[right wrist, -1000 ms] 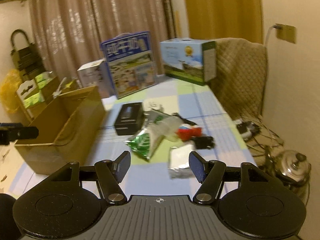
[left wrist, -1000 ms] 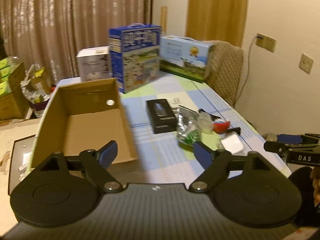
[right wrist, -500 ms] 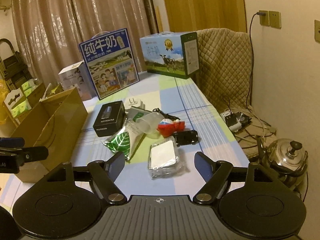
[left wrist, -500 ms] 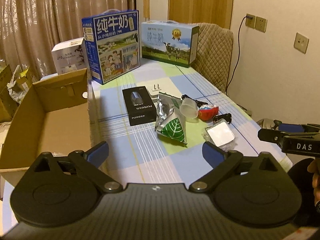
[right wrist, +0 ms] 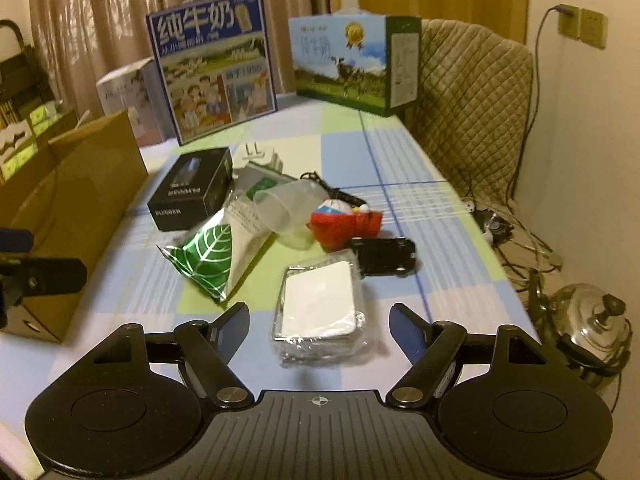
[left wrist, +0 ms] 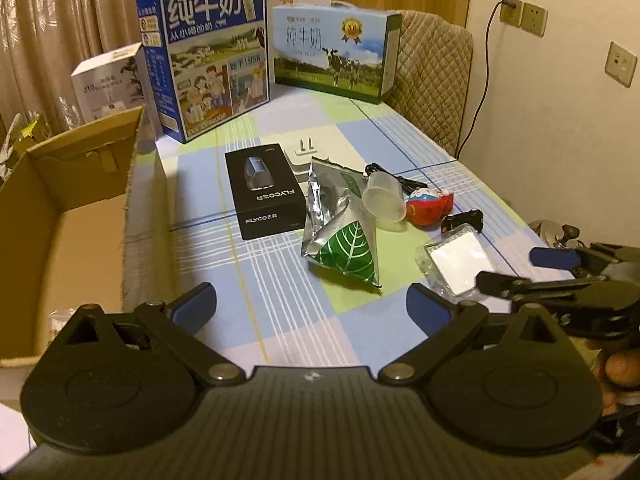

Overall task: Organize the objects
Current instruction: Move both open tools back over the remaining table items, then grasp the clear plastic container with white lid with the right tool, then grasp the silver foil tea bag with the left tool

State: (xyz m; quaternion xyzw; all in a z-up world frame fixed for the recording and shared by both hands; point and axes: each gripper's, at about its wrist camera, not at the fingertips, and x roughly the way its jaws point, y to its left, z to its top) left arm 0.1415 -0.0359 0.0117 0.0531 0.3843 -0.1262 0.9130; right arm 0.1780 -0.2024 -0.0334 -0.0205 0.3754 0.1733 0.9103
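We hold both claws spread apart and empty above the near edge of the worktop (right wrist: 400, 152), judging the loose items are meant for the open cardboard box (left wrist: 60, 216) at its left edge. Our right claw (right wrist: 319, 318) points at the plastic-wrapped white packet (right wrist: 320, 306), which lies just ahead between its fingers. Our left claw (left wrist: 311, 306) faces the foil leaf-print pouch (left wrist: 344, 236), further ahead, beside the black Flyco box (left wrist: 262, 194).

Tablecloth (left wrist: 404, 136): checked in pale blue, green and white with thin line grids. Pouch (left wrist: 344, 236): silver foil, green panel with white leaf veins; box (left wrist: 262, 190): black, white lettering; toy (right wrist: 346, 222): red; cardboard box (left wrist: 60, 216): plain brown. Milk cartons: one (left wrist: 208, 60) deep blue, one (left wrist: 334, 52) sky blue over green pasture with a black-and-white cow.
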